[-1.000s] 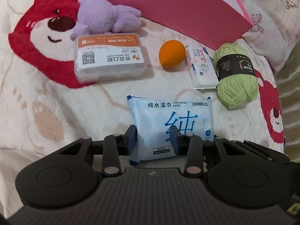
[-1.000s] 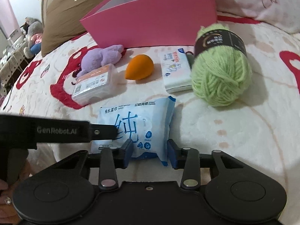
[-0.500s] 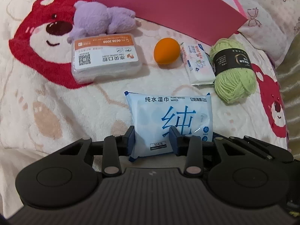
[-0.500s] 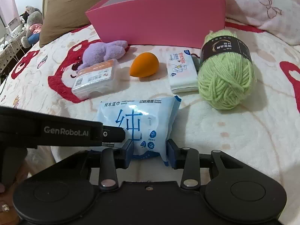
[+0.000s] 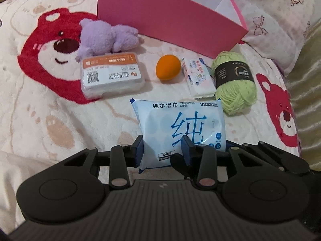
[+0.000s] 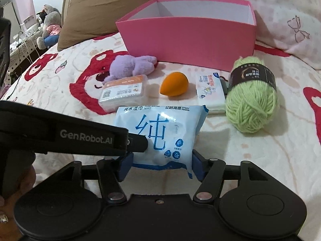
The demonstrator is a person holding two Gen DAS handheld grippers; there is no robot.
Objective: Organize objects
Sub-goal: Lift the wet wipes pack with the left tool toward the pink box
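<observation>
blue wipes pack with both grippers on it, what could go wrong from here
1. The left gripper pinches only the near left corner of the soft wipes pack, so it may sag or slip when lifted.
2. The right gripper straddles it open; closing could crumple it.
3. The green yarn sits close and might get nudged.

Blue wet-wipes pack (image 5: pixel 180 128) w/ big blue character, near edge raised, nearest. Behind it in a row, L to R: clear plastic case (image 5: pixel 111 74) w/ orange label, orange egg-shaped sponge (image 5: pixel 168 66), small tissue pack (image 5: pixel 197 76), green yarn ball (image 5: pixel 234 82) w/ black band. Purple plush (image 5: pixel 106 36) behind case. Open pink box (image 6: pixel 190 38) at back, upright.
</observation>
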